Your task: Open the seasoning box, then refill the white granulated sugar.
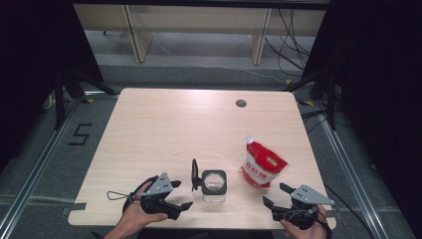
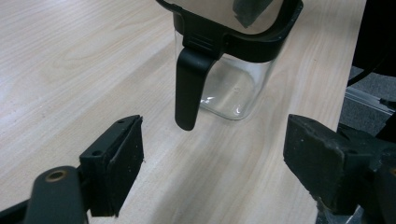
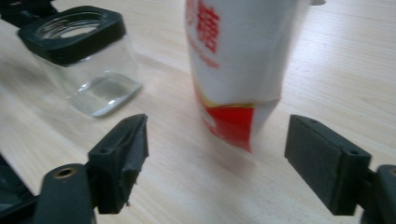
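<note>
Wooden table (image 1: pixel 164 124) holds 1 glass jar (image 1: pixel 214 186), 1 pouch (image 1: pixel 263 167).

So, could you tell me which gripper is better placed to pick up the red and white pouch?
The right gripper: its open jaws face the red and white pouch just ahead. The left gripper faces the clear glass jar.

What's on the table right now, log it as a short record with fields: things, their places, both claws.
jar: clear, square, black rim, lid open, near front edge, centre
lid: black, hinged up on jar's left side
pouch: red and white, spout on top, upright, right of jar, apart from it
left claw: open, nothing between jaws, just left of jar
right claw: open, nothing between jaws, in front of pouch
table: light wood
</note>
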Demonstrator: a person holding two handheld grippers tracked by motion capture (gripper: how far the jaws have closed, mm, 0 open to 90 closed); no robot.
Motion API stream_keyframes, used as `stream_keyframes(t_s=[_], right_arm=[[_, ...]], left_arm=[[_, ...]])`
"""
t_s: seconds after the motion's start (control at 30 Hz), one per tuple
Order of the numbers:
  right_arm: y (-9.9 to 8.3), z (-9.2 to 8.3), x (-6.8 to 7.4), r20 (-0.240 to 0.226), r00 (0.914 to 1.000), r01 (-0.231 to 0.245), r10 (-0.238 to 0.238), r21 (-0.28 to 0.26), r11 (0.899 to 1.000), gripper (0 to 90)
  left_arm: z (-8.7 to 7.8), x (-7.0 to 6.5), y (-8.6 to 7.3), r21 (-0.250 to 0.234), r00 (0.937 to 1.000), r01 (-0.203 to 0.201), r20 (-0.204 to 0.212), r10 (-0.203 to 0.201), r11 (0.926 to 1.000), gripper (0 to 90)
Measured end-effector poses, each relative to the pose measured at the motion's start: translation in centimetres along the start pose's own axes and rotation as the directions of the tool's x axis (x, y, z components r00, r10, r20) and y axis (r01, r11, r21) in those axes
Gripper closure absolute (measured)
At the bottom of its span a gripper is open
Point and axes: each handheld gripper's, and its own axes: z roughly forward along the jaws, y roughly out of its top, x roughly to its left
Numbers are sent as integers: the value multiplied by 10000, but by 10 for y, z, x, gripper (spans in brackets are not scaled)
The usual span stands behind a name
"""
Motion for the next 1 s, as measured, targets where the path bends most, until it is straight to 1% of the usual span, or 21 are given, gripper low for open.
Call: stream_keyframes(t_s=[0.07, 0.1, 0.13, 0.17, 0.23, 0.27, 0.3, 0.4, 0.47, 0.5, 0.53, 0.6, 0.63, 0.7, 0.73, 0.77, 0.8, 0.83, 0.87, 0.97, 1.0], right_arm=[[-1, 0, -1, 188, 9998, -109, 109, -15, 9999, 207], [0, 0, -3, 246, 9995, -170, 174, -140, 9998, 185], [0, 1, -6, 343, 9993, 133, -123, -267, 9996, 170], [0, 0, -3, 395, 9987, -300, 306, -161, 9994, 164], [1, 2, -8, 411, 9985, 388, -373, -369, 9986, 166], [1, 2, -4, 370, 9993, -90, 98, -225, 9997, 163], [2, 4, -7, 349, 9986, 416, -405, -312, 9986, 163], [3, 8, -8, 236, 9984, 519, -509, -454, 9976, 160], [3, 12, -9, 122, 9986, 530, -524, -520, 9972, 159], [3, 13, -8, 159, 9995, 285, -279, -442, 9986, 159], [4, 17, -11, 39, 9988, 485, -483, -524, 9974, 159], [5, 20, -11, -28, 9996, 267, -268, -480, 9985, 160], [6, 22, -12, 41, 9988, 492, -491, -535, 9974, 160], [7, 23, -10, 59, 9993, 359, -357, -421, 9985, 161], [8, 26, -12, 81, 9981, 618, -614, -548, 9966, 160], [8, 27, -13, 97, 9981, 621, -616, -595, 9963, 161], [8, 27, -10, -19, 9998, 215, -216, -582, 9981, 160], [9, 28, -14, 35, 9987, 516, -515, -654, 9965, 161], [9, 30, -14, 9, 9991, 423, -423, -721, 9965, 160], [11, 31, -17, 196, 9985, 531, -516, -876, 9947, 160], [12, 33, -16, 99, 9995, 319, -312, -915, 9953, 160]], left_arm=[[1, -1, 0, -118, 9999, 121, 66, -120, 9999, 179], [1, 0, 0, -59, 9999, -115, 90, 116, 9999, 172], [2, 0, -1, -138, 10000, -58, 68, 59, 9999, 165], [2, -2, -2, -70, 9998, 204, 78, -203, 9998, 159], [1, -3, -2, -15, 9998, 192, 55, -192, 9998, 158], [1, -3, -2, 81, 9999, 106, 11, -106, 9999, 158], [1, -3, -2, 36, 9999, 116, 72, -116, 9999, 157], [1, -5, -3, -130, 9999, 144, 71, -143, 9998, 157], [1, -4, -3, -61, 10000, 19, 51, -19, 10000, 157], [1, -4, -4, -48, 10000, -6, 57, 6, 10000, 157], [1, -5, -4, -40, 9998, 168, 54, -167, 9999, 157], [0, -4, -4, 20, 9999, 117, 97, -118, 9999, 157], [-1, -4, -5, 18, 9999, 118, 51, -118, 9999, 158], [-1, -3, -5, -12, 9999, 160, 21, -160, 9999, 157], [-2, -3, -6, -9, 9999, 166, 30, -166, 9999, 157], [-2, -2, -6, 39, 9999, 160, -21, -160, 9999, 157], [-1, -3, -6, -22, 9997, 233, -70, -233, 9997, 157], [-3, -2, -6, 163, 9998, 155, -155, -152, 9997, 157], [-2, -1, -6, 95, 9999, -15, -159, 17, 10000, 157], [-1, -4, -6, 104, 9998, 192, -48, -191, 9998, 157], [-1, -3, -6, 209, 10000, 70, -3, -70, 9998, 157]])
